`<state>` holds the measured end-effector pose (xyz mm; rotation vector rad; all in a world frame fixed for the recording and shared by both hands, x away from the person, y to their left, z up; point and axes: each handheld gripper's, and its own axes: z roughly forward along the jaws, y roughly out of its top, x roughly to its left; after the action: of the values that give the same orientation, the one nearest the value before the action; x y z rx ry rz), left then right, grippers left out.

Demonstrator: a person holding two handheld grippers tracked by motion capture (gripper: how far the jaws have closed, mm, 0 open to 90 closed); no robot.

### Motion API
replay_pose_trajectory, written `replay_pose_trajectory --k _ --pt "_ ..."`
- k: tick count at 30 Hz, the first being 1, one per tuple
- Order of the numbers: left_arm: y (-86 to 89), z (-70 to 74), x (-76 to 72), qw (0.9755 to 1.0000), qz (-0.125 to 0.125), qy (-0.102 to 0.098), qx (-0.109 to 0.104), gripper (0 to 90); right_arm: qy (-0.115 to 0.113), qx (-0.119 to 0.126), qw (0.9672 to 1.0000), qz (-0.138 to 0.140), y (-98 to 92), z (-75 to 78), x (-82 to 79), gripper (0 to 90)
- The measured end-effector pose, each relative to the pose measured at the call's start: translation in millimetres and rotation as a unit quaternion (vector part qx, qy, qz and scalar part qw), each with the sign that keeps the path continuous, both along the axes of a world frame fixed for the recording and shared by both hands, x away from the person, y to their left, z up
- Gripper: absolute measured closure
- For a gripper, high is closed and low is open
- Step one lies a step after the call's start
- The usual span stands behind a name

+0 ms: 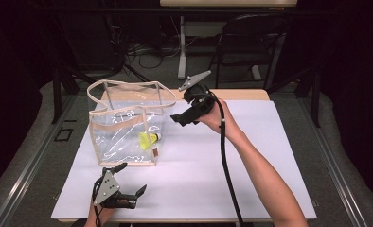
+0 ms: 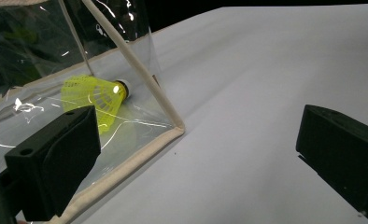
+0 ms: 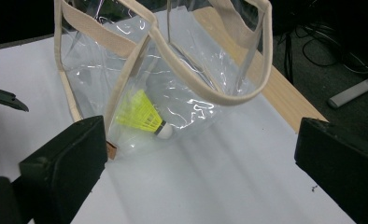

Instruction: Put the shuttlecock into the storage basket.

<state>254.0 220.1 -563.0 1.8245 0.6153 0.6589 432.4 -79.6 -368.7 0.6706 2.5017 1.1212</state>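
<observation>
White table sheet in a dark room, with a clear tote bag.
A yellow shuttlecock lies inside the bag; right gripper and left gripper both hold empty jaws wide; a chair stands beyond.

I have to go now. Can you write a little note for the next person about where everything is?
Left tool: open, holding nothing, low on the white table beside the clear bag.
Right tool: open, holding nothing, held up just right of the bag.
Yellow shuttlecock: lying inside the bag, on its bottom.
Done: shuttlecock looks bagged.
Left: probably only moving the tools away.
</observation>
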Motion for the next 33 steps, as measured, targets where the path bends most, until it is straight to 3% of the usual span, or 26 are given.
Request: replay_pose_trajectory --k 13,33 --pt "-1.2 -0.4 0.8 1.0 0.0 0.001 0.0 0.0 -0.007 0.009 0.9998 -0.015 -32.5 -15.7 -21.1 1.7" --pt "-1.2 -0.1 0.8 1.0 0.0 0.0 0.001 0.0 -0.039 0.03 0.9983 -0.031 -61.9 -32.6 -57.2 1.9"
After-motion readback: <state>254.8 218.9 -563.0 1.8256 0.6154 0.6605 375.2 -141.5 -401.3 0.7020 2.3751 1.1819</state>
